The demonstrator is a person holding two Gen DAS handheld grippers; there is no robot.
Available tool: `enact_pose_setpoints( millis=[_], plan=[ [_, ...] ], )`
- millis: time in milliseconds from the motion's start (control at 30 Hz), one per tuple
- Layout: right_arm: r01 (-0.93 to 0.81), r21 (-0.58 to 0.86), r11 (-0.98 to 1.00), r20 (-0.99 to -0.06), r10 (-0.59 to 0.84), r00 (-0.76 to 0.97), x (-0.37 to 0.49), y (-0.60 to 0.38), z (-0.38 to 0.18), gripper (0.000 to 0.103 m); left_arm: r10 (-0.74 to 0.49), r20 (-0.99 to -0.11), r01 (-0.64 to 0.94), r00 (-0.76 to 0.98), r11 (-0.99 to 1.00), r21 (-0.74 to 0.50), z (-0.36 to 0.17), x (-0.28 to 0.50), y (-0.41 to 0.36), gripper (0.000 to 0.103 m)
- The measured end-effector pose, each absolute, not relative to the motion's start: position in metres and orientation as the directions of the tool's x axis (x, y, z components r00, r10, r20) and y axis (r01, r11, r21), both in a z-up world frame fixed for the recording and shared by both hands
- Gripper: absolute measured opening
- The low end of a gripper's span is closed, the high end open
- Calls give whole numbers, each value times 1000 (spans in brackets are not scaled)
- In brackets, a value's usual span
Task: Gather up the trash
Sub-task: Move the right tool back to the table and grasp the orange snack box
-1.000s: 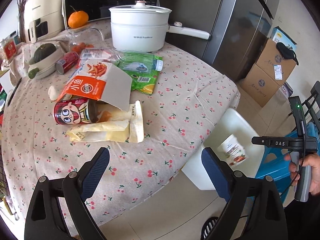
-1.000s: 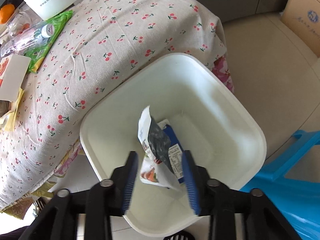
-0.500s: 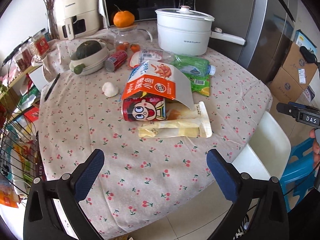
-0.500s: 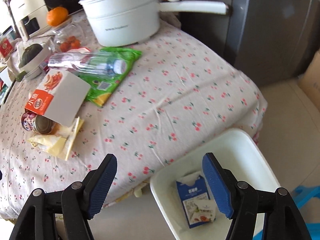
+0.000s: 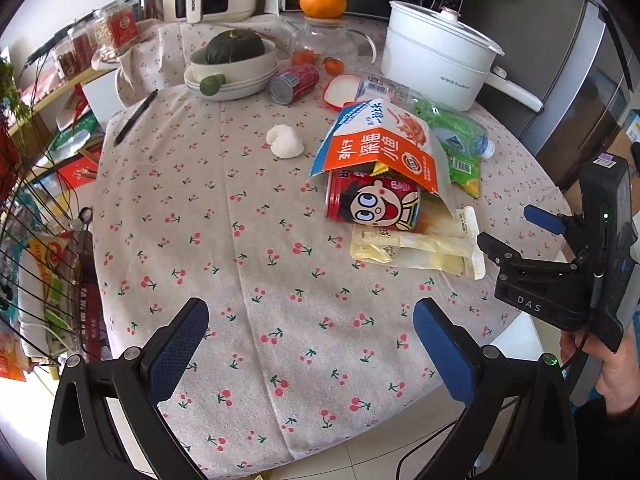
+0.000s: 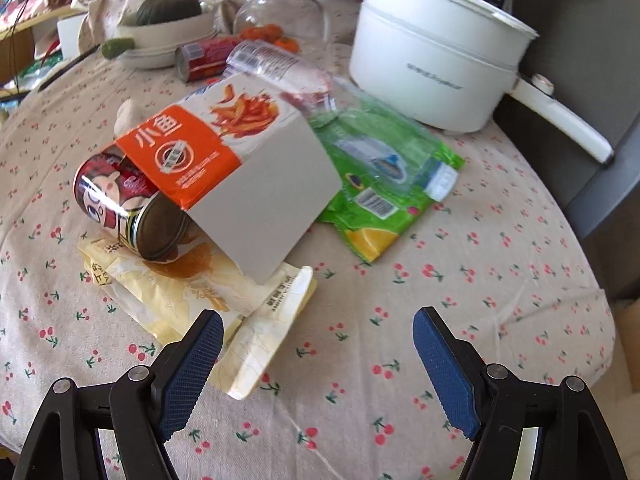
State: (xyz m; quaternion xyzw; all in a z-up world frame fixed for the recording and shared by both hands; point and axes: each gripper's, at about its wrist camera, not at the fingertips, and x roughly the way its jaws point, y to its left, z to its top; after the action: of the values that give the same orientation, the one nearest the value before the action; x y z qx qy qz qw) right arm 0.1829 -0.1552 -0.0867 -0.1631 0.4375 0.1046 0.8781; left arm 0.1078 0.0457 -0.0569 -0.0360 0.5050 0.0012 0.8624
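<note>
The right tongs (image 6: 318, 360) stand wide with nothing between the pads, their jaws having just been opening; the left tongs (image 5: 310, 346) are spread as wide and also empty. The trash lies in a heap on the counter (image 6: 500, 248): a yellow wrapper (image 6: 192, 296) lowest, a red can (image 6: 124, 204) on its side on it, an orange-and-grey carton (image 6: 248, 168) leaning over the can. In the right wrist view the wrapper's near corner reaches down to just beside the left pad, its long axis running from lower centre toward the left edge of the frame. In the left wrist view the heap sits right of centre, well above the pads, so the right hand looks nearer.
</note>
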Motion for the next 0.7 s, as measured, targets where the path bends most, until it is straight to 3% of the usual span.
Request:
enact_pose_setpoints(
  millis=[267,500,567,700],
  plan=[
    [-413,-337,846,-750,25,661,208,-100,-102,79,-12,-866,-111,499,991,-77,-56,110,74,103],
    [-429,-425,797,-709,1,705,223,-72,-115,51,-9,-867,-110,498,991,-74,-56,113,74,103],
    [-425,-424,800,-701,8,713,225,-70,-115,30,-11,-869,-107,495,992,-74,-56,114,73,103],
    [-401,-400,824,-675,31,737,222,-77,-101,19,-12,-868,-101,497,992,-71,-57,113,72,103]
  ],
)
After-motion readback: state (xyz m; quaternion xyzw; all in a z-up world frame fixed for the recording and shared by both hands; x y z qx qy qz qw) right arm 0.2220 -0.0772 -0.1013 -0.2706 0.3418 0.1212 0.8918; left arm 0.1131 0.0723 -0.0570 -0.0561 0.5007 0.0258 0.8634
